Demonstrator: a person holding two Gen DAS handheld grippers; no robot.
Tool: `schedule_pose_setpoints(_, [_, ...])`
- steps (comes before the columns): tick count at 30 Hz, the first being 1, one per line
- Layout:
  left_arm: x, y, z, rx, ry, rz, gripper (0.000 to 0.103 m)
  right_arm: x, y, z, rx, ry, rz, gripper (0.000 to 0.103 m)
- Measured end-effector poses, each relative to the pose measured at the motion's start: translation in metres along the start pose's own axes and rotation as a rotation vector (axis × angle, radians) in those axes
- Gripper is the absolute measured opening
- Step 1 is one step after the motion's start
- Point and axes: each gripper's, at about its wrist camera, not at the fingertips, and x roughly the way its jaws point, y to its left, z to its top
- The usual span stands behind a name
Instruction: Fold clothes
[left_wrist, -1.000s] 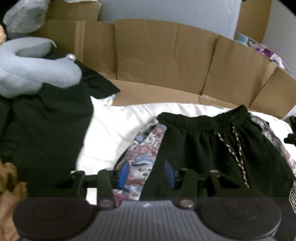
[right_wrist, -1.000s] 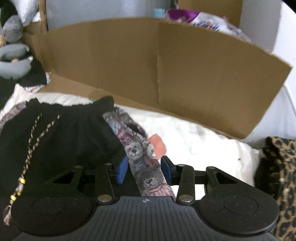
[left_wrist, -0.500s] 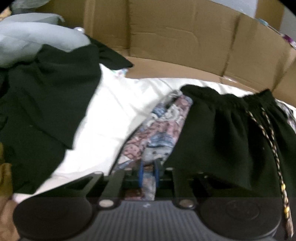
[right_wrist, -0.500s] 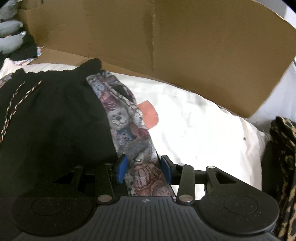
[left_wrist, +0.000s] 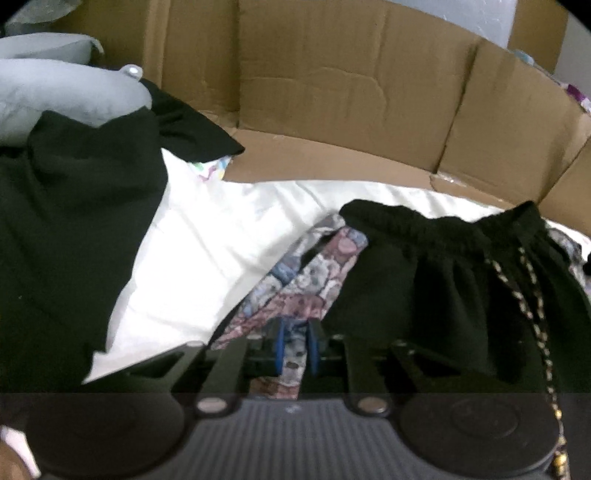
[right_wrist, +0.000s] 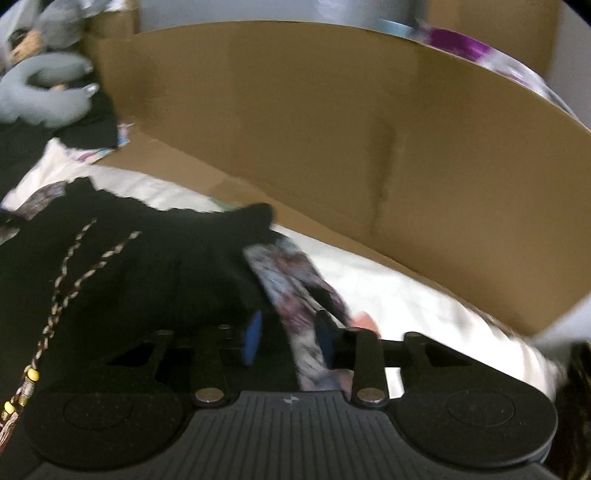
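Left wrist view: the left gripper (left_wrist: 295, 349) reaches low over a white sheet (left_wrist: 207, 266), its blue pads drawn close and clamped on a strip of bear-print fabric (left_wrist: 303, 288).
Left tongs: the log has the jaws easing apart slightly, yet the pads press the printed cloth from both sides.
Bear-print fabric: it lies on the sheet, running out from under the left edge of the black shorts (left_wrist: 436, 280) toward the camera.
Black shorts: spread flat on the sheet, gathered waistband toward the cardboard wall (left_wrist: 332, 92), with a braided drawstring (left_wrist: 532, 314) trailing down the front.
Left side: a black garment (left_wrist: 74, 206) lies heaped over the sheet's edge, a grey neck pillow (left_wrist: 62, 96) resting on its far end.

Right wrist view: the right gripper (right_wrist: 290, 338) works the opposite edge of the shorts, the frame blurred.
Right tongs: the jaws are closing with a second strip of the same bear print between them; a gap shows beside the left pad, so it is not yet pinched.
Nearby: a small pink patch (right_wrist: 364, 319) shows just beside the right finger; what it is cannot be told.
Far right: a leopard-print cloth (right_wrist: 580, 369) sits at the sheet's edge.
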Motion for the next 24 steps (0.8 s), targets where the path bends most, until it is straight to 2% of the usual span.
schedule_pose_setpoints(5, [0.001, -0.001, 0.000, -0.013, -0.006, 0.012, 0.016, 0.024, 0.008, 0.019, 0.026, -0.017, -0.061, 0.034])
schedule_pose_setpoints(8, [0.000, -0.003, -0.001, 0.017, -0.008, 0.018, 0.016, 0.044, 0.009, 0.023, 0.038, 0.011, -0.085, 0.036])
schedule_pose_setpoints(12, [0.000, -0.004, 0.000, 0.019, -0.009, 0.025, 0.016, 0.062, 0.006, 0.016, 0.147, 0.043, -0.096, 0.036])
schedule_pose_setpoints(14, [-0.003, -0.007, 0.000, 0.021, -0.015, 0.036, 0.016, 0.065, 0.009, 0.013, 0.121, 0.038, -0.110, 0.036])
schedule_pose_setpoints(17, [-0.016, -0.012, -0.001, 0.014, -0.060, 0.034, 0.016, 0.060, 0.006, 0.023, 0.164, 0.055, -0.118, 0.035])
schedule_pose_setpoints(20, [-0.028, -0.018, 0.001, 0.015, -0.114, 0.012, 0.019, 0.042, 0.010, 0.030, 0.193, -0.014, -0.131, 0.036])
schedule_pose_setpoints(24, [-0.017, -0.028, 0.009, 0.047, -0.114, -0.005, 0.021, 0.030, 0.016, 0.038, 0.260, -0.076, -0.089, 0.036])
